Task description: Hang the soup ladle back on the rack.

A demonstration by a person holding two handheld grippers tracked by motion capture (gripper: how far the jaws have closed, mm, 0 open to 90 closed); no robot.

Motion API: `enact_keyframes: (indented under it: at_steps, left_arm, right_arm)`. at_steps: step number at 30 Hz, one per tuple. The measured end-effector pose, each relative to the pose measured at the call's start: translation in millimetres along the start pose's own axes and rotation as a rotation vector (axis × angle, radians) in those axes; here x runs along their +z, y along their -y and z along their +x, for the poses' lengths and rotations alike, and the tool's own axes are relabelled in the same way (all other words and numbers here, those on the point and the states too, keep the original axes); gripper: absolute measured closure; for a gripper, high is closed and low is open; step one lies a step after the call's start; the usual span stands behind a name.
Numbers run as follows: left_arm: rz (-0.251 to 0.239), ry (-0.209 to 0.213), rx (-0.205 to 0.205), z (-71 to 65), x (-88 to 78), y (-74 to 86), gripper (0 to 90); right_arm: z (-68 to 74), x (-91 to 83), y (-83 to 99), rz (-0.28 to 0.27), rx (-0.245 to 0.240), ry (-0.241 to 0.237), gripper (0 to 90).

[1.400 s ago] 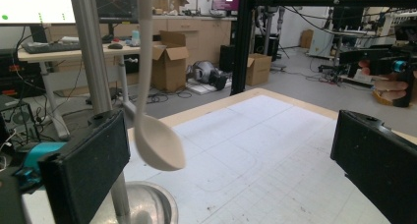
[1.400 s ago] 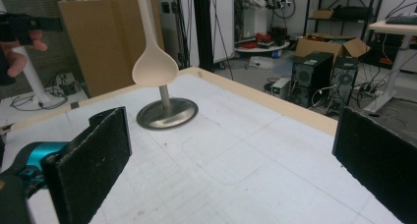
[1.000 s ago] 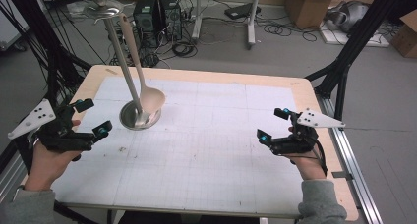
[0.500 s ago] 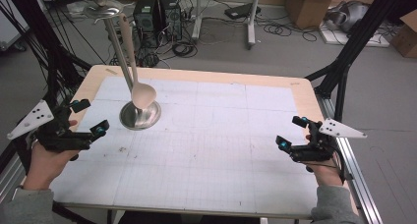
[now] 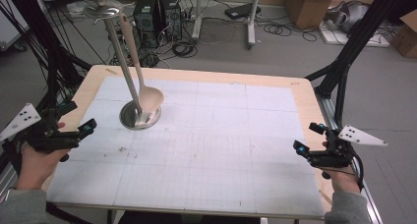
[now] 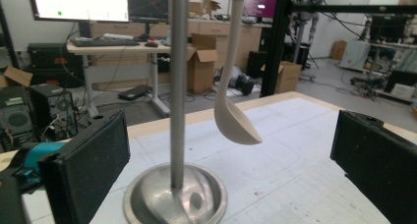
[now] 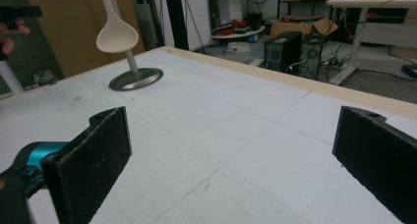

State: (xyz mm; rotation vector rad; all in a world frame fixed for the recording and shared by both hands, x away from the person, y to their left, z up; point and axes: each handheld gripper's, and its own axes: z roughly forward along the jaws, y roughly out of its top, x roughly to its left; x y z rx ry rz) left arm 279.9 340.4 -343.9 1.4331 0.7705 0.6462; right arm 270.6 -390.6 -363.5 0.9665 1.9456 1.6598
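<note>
- Now the ladle point(image 5: 147, 98) hangs from the top of a metal stand point(image 5: 140, 117), its bowl just above the stand's round base, on the left far part of the table point(image 5: 221, 150).
- Left gripper point(image 5: 76, 128) sits at the table's left edge, near the stand, jaws spread wide with nothing between them; the left gripper view looks past them at the pole point(image 6: 178, 86) and the ladle's bowl point(image 6: 236, 126).
- Right gripper point(image 5: 307, 139) is at the right edge, well apart from the stand, jaws also wide and empty.
- From the right gripper view, the ladle point(image 7: 117, 36) and stand base point(image 7: 136, 79) lie far off across the table.
</note>
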Motion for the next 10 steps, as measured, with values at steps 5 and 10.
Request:
enact_keyframes:
  at_steps: [5,10]
  left_arm:
    - [-0.008,-0.029,-0.015,6.5,-5.8,1.7,1.9]
    - [-0.004,-0.021,-0.012,7.2,-6.4,3.2,1.9]
  right_arm:
    - [-7.8,-11.4,4.6,-0.021,0.017,0.008,0.0]
    - [-10.1,-10.8,7.8,-0.030,0.030,-0.008,0.0]
